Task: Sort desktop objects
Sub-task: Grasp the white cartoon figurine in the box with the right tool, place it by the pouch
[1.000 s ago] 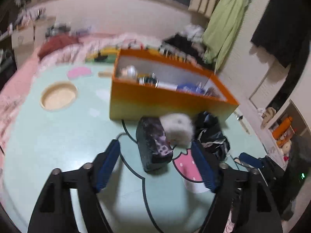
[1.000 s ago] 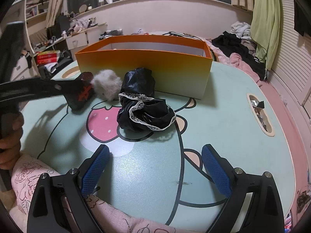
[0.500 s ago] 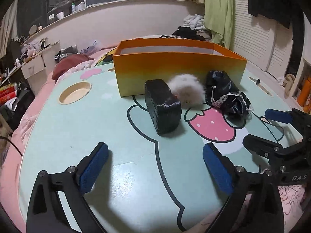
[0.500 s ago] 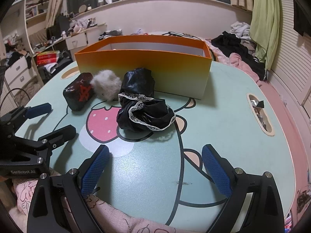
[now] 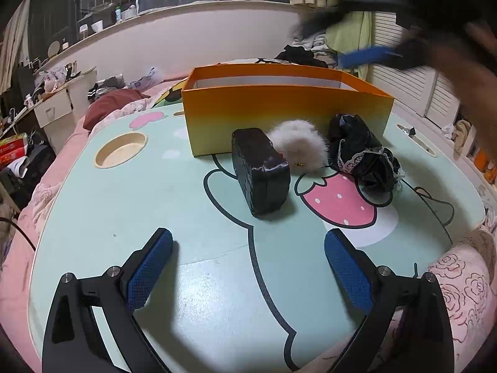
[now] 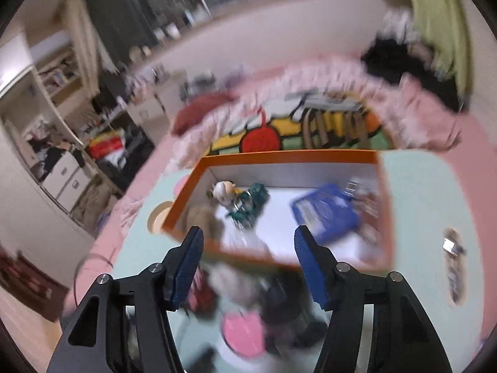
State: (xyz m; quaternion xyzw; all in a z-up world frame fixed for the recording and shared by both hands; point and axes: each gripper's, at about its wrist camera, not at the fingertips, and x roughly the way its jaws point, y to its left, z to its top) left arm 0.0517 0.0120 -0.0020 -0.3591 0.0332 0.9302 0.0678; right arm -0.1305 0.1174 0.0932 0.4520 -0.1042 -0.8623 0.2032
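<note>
1 box (image 5: 279,115), 3 items out

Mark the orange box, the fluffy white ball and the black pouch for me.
orange box (image 5: 279,118): left wrist view, front wall.
fluffy white ball (image 5: 296,143): left wrist view, middle of fur.
black pouch (image 5: 264,183): left wrist view, near end face.

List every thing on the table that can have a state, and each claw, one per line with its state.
Orange box: open-topped, upright, items already inside.
Black pouch: on the table, outside the box, untouched.
Fluffy ball: on the table beside the pouch, outside the box.
Black lace cloth: crumpled, outside the box.
Left claw: open, empty.
Right claw: above the box, closing, nothing between its jaws.
</note>
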